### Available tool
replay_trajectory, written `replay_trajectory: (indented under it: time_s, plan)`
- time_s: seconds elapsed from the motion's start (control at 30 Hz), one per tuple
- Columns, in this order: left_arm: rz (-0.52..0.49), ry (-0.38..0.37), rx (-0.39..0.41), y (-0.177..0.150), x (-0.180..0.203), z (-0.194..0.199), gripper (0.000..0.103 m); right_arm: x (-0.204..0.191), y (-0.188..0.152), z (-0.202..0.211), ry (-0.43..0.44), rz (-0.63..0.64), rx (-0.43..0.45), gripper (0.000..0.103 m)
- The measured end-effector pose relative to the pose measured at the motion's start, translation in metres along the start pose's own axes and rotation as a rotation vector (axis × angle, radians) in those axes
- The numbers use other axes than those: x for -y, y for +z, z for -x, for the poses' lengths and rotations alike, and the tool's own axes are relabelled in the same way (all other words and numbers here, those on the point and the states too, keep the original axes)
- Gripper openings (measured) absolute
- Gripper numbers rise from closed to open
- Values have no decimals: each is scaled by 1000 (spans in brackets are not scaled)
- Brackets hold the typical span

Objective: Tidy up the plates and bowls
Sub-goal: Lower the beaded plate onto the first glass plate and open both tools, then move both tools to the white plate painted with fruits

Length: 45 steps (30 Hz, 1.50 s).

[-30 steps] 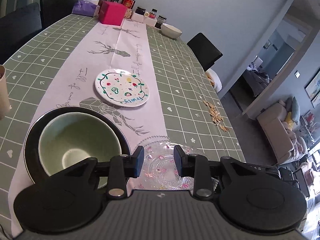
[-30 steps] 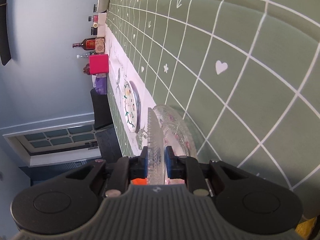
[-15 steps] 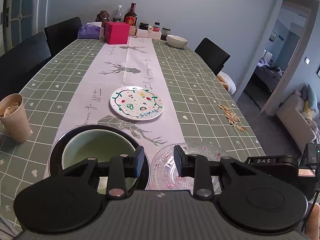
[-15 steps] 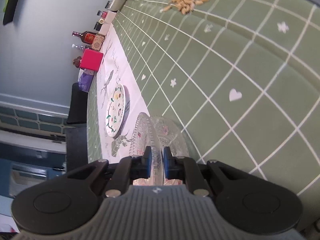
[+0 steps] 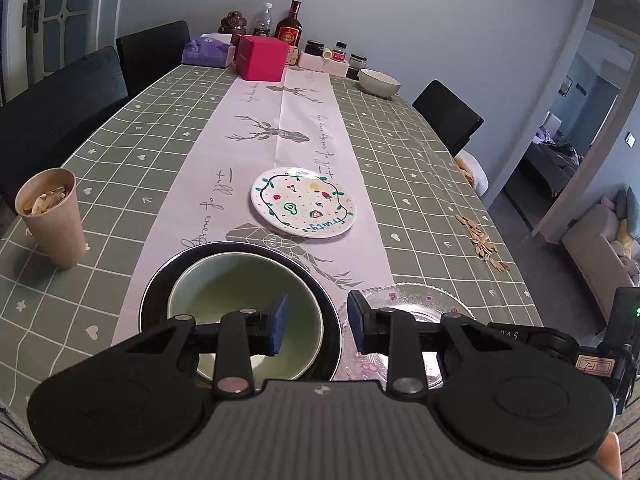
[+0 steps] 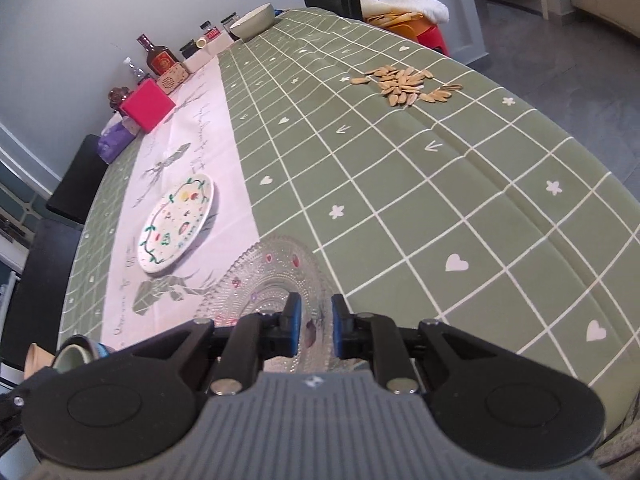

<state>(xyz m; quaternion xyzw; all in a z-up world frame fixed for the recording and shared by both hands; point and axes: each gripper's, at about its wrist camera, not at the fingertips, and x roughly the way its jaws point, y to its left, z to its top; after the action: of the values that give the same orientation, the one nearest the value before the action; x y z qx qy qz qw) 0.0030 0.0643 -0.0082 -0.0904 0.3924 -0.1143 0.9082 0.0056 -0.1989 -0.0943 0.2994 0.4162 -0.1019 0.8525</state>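
A clear glass plate [image 6: 276, 276] lies flat on the table's near edge; it also shows in the left wrist view [image 5: 412, 300]. My right gripper [image 6: 312, 324] is open just above its near rim, not gripping it. A green bowl [image 5: 240, 304] sits inside a black plate [image 5: 240, 248] to the left. My left gripper [image 5: 316, 324] is open and empty above the bowl's right edge. A white fruit-patterned plate [image 5: 303, 207] lies on the pink runner further out, also in the right wrist view [image 6: 176, 226]. A cream bowl [image 5: 379, 82] stands at the far end.
A paper cup [image 5: 52, 216] of scraps stands at the left. Sunflower seeds [image 6: 404, 86] lie near the right edge. A red box [image 5: 262, 58], bottles and jars stand at the far end. Black chairs [image 5: 60, 108] line the left side.
The right gripper turned from sideways to level, laid the glass plate flat on the table and opened. The left gripper drew back and rose slightly, staying open.
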Motion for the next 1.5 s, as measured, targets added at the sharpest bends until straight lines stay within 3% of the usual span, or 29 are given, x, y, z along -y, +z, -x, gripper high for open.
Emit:
replay_trajectory:
  time_s: [0.1,0.2,0.43,0.57,0.7,0.93,1.1,1.2,1.27,1.37,1.5]
  plan:
    - [2,4,-3,0,-4,1,36,-1,-2,0,-32,23,24,18]
    - [-1,4,-9,0,-5,0,36,-5,-5,-3,-44,58,29,27]
    - [-7,8,-14,-2,-5,-1,36,-7,-11,-11,-41,76,30,27]
    - [-39,91,5,-4,-1,-3,36,-14,-15,-11,-61,137,54,27]
    - [-41,68,18,-3,-1,1,36,-26,-24,-13,-112,237,87,29]
    - [-101,123,61,-4,11,6,39,-38,-25,7,-118,320,170,48]
    - [-115,136,63,-1,16,8,46,-45,-12,28,-33,317,189,69]
    - [-156,134,87,8,22,14,55,-55,3,39,47,332,162,71]
    - [-170,104,133,17,23,22,61,-66,13,48,67,366,179,79]
    - [-189,73,195,34,23,33,70,-83,32,55,71,423,190,80]
    - [-168,37,222,61,18,36,73,-100,56,58,119,450,182,84]
